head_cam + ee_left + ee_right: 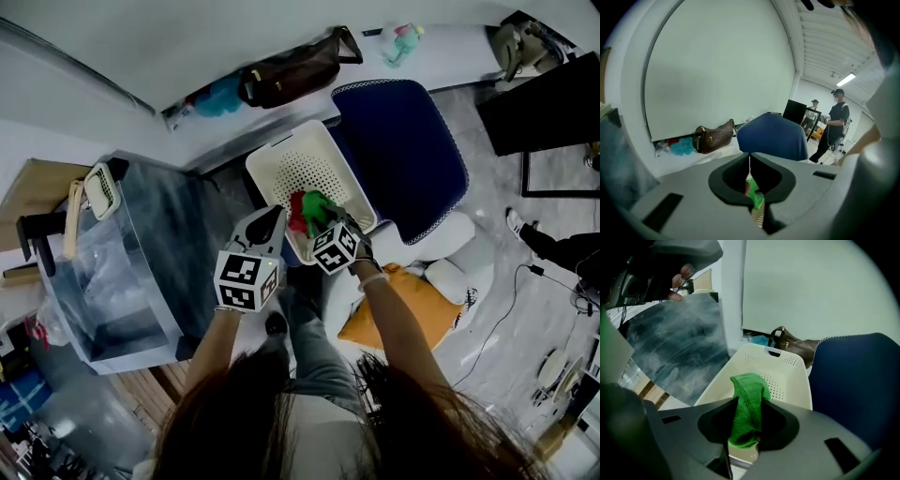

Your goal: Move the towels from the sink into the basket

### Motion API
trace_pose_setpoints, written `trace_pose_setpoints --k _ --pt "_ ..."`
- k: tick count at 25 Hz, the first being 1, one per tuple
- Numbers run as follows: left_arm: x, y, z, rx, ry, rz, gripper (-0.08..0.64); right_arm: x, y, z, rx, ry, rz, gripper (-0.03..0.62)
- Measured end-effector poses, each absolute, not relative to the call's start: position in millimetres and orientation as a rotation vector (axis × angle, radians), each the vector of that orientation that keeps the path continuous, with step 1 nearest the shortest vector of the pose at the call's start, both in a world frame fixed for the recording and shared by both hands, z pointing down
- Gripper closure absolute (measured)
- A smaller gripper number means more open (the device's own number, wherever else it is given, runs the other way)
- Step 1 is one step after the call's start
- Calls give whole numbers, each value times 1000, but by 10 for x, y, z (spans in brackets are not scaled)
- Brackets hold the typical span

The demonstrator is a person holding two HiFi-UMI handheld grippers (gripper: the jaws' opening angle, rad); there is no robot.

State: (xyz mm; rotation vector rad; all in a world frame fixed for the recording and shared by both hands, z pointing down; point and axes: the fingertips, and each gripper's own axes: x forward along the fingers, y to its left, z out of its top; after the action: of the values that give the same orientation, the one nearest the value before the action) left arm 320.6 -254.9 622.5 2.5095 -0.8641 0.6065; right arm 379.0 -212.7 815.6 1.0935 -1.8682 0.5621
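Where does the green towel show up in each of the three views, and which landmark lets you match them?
Head view: green towel near the centre, over the basket.
Left gripper view: towel only a small scrap, low centre, glimpsed through the gap between the jaws.
Right gripper view: towel low centre, pinched in the right claw.
Shared landmark: the blue chair back, which appears in all three.
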Motion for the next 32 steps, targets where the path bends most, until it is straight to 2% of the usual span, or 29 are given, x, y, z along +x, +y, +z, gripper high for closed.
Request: trace_pose_setpoints --k 9,19,32 --pt "3348 -2550 6419 2548 -804 647 546 3857 -2074 8328 1104 -1831 612 437" --pt "3317 -2376 6166 2603 -796 617 546 3873 -2011 7842 1277 -1868 608 436" --pt "3127 -1864 5603 2697 -804 568 546 3752 -1689 6887 1502 -1915 521 494"
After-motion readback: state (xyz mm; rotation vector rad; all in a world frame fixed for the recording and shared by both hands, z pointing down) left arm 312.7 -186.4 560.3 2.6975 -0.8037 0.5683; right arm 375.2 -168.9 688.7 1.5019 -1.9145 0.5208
